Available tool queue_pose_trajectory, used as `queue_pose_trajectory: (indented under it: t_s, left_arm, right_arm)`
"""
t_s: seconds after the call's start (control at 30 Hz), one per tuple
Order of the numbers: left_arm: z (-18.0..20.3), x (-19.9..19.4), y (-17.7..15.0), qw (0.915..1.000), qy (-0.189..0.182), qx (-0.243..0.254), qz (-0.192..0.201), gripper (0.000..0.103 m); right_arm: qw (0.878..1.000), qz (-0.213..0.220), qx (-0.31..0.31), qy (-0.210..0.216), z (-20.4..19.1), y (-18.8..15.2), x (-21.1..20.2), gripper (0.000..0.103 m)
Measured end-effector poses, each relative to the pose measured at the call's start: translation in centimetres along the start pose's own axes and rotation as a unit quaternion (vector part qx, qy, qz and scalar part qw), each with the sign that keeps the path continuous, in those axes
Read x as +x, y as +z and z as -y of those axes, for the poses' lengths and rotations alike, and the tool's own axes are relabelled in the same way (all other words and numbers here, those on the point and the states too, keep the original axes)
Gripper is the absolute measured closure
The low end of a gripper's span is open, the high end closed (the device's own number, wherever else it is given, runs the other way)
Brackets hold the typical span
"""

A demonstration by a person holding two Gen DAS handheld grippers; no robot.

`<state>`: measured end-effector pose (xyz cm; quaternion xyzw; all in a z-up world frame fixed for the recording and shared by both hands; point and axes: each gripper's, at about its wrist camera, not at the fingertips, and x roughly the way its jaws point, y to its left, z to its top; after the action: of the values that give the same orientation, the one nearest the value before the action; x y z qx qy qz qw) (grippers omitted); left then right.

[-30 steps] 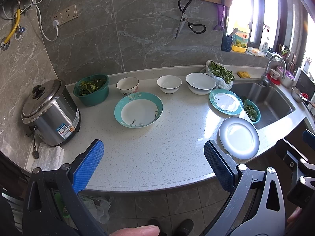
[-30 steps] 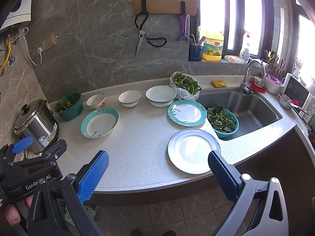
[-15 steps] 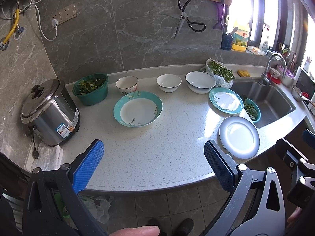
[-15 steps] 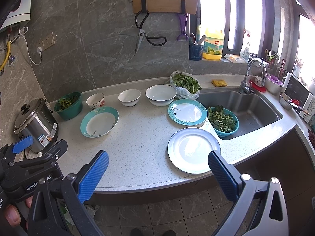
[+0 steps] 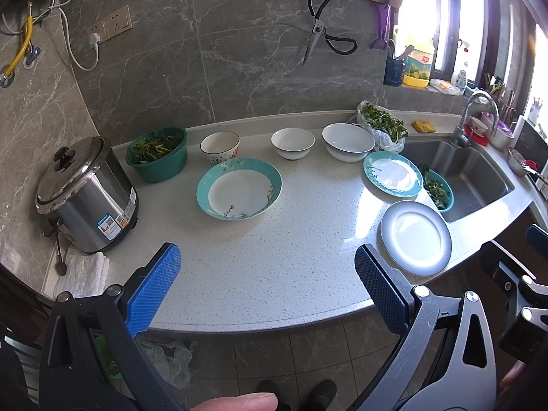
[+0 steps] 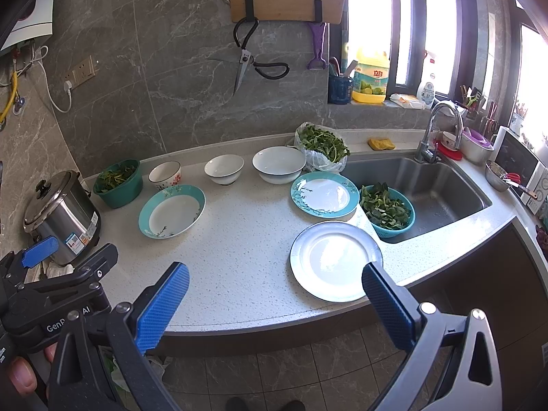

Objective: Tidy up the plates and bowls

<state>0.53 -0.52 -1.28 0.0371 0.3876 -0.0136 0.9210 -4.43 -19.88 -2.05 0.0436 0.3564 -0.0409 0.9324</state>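
- Left wrist view: your left gripper is spread wide and empty, its blue pads hanging over the front edge of the counter, touching nothing.
- The deep teal dish lies at 12 o'clock from it, well apart.
- Behind that dish runs a row along the wall: a flowered bowl at 11 o'clock, a small white bowl at 12, a wide white bowl at 1.
- The teal plate sits at 2 o'clock, just beside the wide bowl; the grey plate lies near the right pad, close to the counter's front edge.
- A green bowl of greens and a cooker stand at 10 o'clock; the sink is at 2.
- Right wrist view: your right gripper is also wide and holds nothing.
- Its right pad overlaps the near rim of the grey plate in the picture; I cannot tell whether they touch.
- The teal plate sits at 12 o'clock, beside a teal basket of greens on the sink's edge.
- The teal dish is at 10 o'clock, the three bowls behind it.
- Your left gripper shows at 9 o'clock.
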Motion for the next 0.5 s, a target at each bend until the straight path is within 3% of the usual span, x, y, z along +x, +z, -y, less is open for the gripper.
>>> queue_pose_trajectory:
  t_s: [0.5]
  left_arm:
    - [0.02,0.05,-0.07,1.0,0.0,0.0,0.0,0.0]
  right_arm:
    - [1.0,-0.001,0.0,0.0,-0.07,-0.05,0.03,0.0]
